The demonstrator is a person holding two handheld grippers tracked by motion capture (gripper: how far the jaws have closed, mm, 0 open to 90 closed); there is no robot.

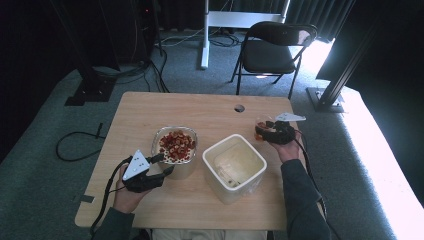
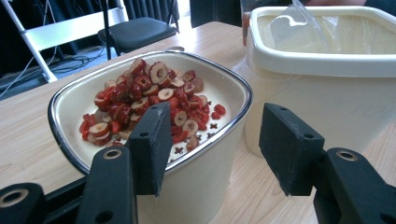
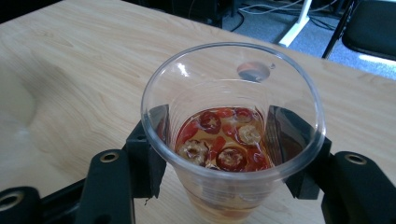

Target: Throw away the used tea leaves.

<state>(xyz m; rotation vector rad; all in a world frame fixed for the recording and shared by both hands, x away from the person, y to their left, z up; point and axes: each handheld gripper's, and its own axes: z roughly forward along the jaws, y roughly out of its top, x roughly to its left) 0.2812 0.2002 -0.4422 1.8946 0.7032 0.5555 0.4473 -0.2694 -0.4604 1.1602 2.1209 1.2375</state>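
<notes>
At table's right edge, right gripper [image 3: 219, 154] clamps clear cup [image 3: 232, 128], base cut off; left gripper [image 2: 217, 149] gapes beside bowl [image 2: 149, 135].

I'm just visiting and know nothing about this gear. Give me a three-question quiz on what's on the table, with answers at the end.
1. True or false: the left tongs are clamped on the bowl of red slices.
2. What do the right tongs hold? A) a spoon B) a clear plastic cup C) a lid
3. Fill in: the white square container stands between the bowl and the ____.

Key
1. False: their jaws stand apart, one over the bowl's rim and one beside it, gripping nothing.
2. B: the jaws press both sides of the cup, which has a few red slices at the bottom.
3. cup
</notes>
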